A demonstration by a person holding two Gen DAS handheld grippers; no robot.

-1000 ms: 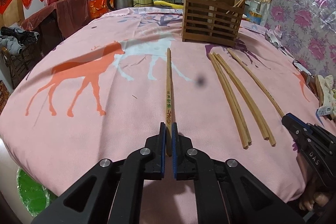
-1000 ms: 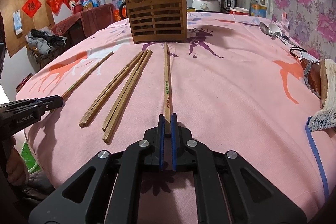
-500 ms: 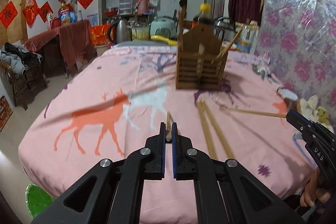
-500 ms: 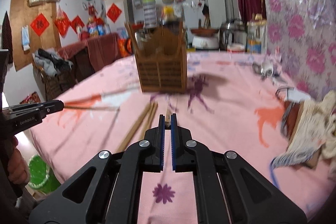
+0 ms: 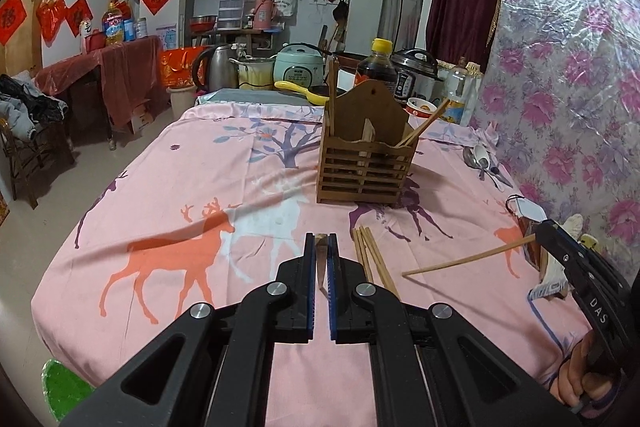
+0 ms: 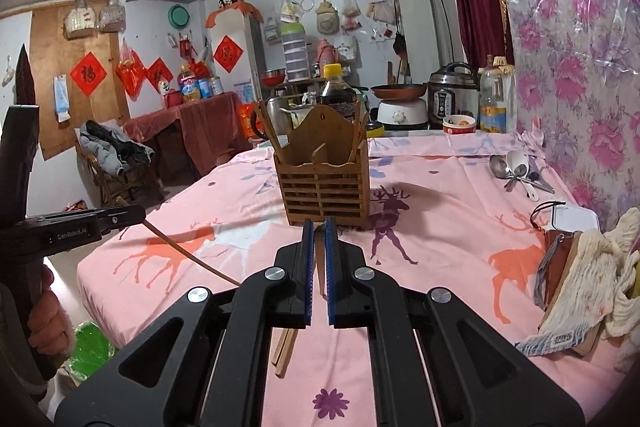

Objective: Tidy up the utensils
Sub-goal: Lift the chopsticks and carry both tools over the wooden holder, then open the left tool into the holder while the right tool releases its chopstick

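Observation:
My left gripper (image 5: 320, 241) is shut on a wooden chopstick (image 5: 320, 247), seen end-on and lifted off the table; its shaft shows in the right wrist view (image 6: 184, 251). My right gripper (image 6: 319, 227) is shut on another chopstick (image 6: 319, 229), whose shaft shows in the left wrist view (image 5: 464, 261). The slatted wooden utensil holder (image 5: 362, 163) stands ahead on the pink tablecloth (image 5: 180, 195) with a few chopsticks in it; it also shows in the right wrist view (image 6: 324, 183). Several chopsticks (image 5: 370, 259) lie on the cloth between the grippers.
Spoons (image 6: 514, 167) lie at the far right of the table. A cloth and a brown pouch (image 6: 576, 275) sit at the right edge. A sauce bottle (image 5: 376, 67), cookers and a kettle stand behind the holder. The flowered wall (image 5: 568, 67) bounds the right side.
Both grippers have lifted their chopsticks off the cloth and raised them, so each chopstick now points forward from the jaws. The holder now appears farther below and ahead.

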